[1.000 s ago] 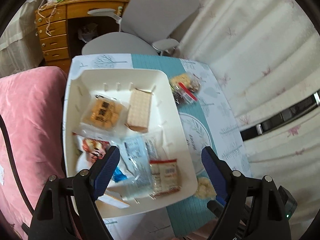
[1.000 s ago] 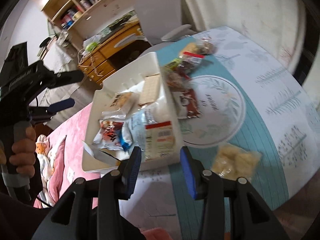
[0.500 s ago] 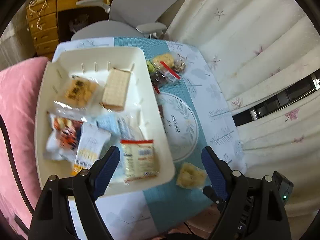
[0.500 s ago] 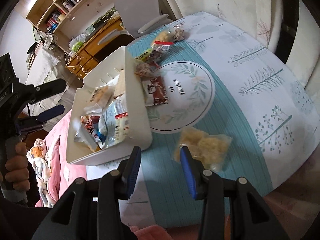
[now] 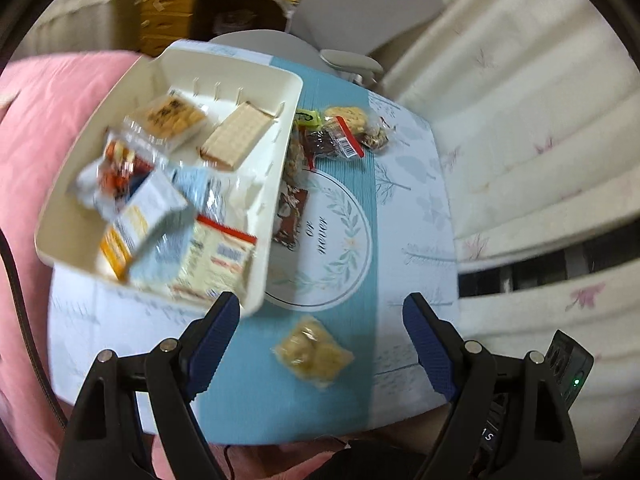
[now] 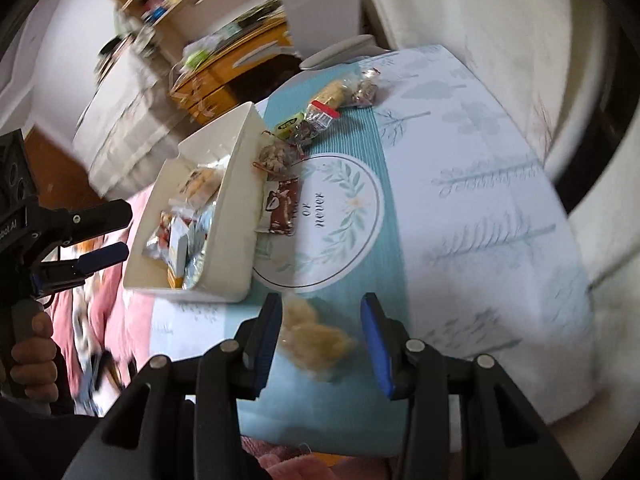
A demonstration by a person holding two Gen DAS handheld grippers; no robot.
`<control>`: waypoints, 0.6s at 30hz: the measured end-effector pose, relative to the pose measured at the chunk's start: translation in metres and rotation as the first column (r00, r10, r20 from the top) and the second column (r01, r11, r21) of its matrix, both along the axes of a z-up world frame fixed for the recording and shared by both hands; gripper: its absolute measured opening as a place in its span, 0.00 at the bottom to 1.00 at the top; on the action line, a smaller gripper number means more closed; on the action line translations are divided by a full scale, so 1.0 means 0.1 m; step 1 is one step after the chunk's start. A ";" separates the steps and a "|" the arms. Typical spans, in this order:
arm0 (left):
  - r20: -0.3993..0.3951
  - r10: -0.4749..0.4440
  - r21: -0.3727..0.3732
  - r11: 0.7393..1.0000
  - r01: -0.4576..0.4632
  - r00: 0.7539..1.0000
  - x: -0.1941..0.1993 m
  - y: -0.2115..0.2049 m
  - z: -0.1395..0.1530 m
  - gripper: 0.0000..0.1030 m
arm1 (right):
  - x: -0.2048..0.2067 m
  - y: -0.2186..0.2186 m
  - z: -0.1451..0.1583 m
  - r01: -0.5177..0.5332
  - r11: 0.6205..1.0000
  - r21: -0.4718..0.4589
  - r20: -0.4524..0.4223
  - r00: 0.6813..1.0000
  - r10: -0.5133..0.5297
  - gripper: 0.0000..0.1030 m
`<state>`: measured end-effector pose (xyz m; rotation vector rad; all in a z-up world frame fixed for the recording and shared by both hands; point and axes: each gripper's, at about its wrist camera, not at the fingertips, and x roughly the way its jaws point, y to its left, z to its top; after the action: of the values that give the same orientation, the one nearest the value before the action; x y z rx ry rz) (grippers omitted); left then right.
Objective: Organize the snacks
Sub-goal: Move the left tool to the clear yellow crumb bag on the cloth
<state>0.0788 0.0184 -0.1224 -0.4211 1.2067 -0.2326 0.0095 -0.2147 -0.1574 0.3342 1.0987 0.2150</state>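
With most snacks already in the tray (image 5: pixel 280 168), I hold the right tool (image 6: pixel 322 342) part-open, gripping nothing, over the pale snack pouch (image 6: pixel 316 340) loose on the surface (image 6: pixel 480 208) — left tool (image 5: pixel 320 344) wide, empty.

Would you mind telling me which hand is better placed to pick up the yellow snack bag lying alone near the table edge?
The right. Its tongs are open and frame the yellow snack bag; the left tongs hang wider and further back from it.

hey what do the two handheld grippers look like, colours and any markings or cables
Both grippers, left gripper and right gripper, have black plastic frames with silver rivets and ribbed blue pads on the fingers. The left carries white lettering, a grey handle and a thin dark cable.
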 end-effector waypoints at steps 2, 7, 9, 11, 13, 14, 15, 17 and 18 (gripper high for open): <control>-0.004 0.033 -0.004 0.999 -0.033 0.999 -0.06 -0.05 0.00 0.80 | 0.03 -0.11 0.04 -0.044 0.999 -0.030 0.008 0.999 0.044 0.40; -0.018 0.087 0.004 0.996 -0.087 0.996 -0.17 -0.13 0.01 0.80 | 0.15 -0.29 0.15 -0.100 0.993 -0.067 0.027 0.994 0.102 0.43; -0.030 0.104 0.004 0.995 -0.104 0.994 -0.18 -0.13 -0.02 0.80 | 0.20 -0.30 0.19 -0.122 0.988 -0.093 0.043 0.991 0.127 0.45; -0.046 0.117 -0.001 0.993 -0.117 0.992 -0.21 -0.11 -0.07 0.80 | 0.25 -0.27 0.23 -0.152 0.980 -0.131 0.062 0.985 0.161 0.45; -0.061 0.128 -0.008 0.992 -0.129 0.990 -0.24 -0.08 -0.11 0.80 | 0.31 -0.23 0.28 -0.176 0.968 -0.178 0.075 0.978 0.192 0.45; -0.067 0.132 -0.013 0.991 -0.133 0.989 -0.25 -0.07 -0.14 0.80 | 0.34 -0.20 0.30 -0.190 0.961 -0.200 0.085 0.974 0.211 0.46; -0.076 0.130 -0.014 0.991 -0.132 0.989 -0.26 -0.06 -0.18 0.80 | 0.37 -0.17 0.32 -0.205 0.955 -0.216 0.097 0.968 0.230 0.46; -0.097 0.120 -0.015 0.992 -0.122 0.988 -0.28 -0.06 -0.27 0.80 | 0.44 -0.12 0.34 -0.229 0.940 -0.252 0.119 0.957 0.265 0.51; -0.107 0.117 -0.013 0.993 -0.119 0.987 -0.29 -0.07 -0.31 0.80 | 0.47 -0.09 0.34 -0.238 0.933 -0.271 0.133 0.951 0.281 0.52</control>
<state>0.0497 0.0114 -0.1531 -0.5251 1.2800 -0.1208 0.0562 -0.2235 -0.1238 -0.0593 0.9857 0.3296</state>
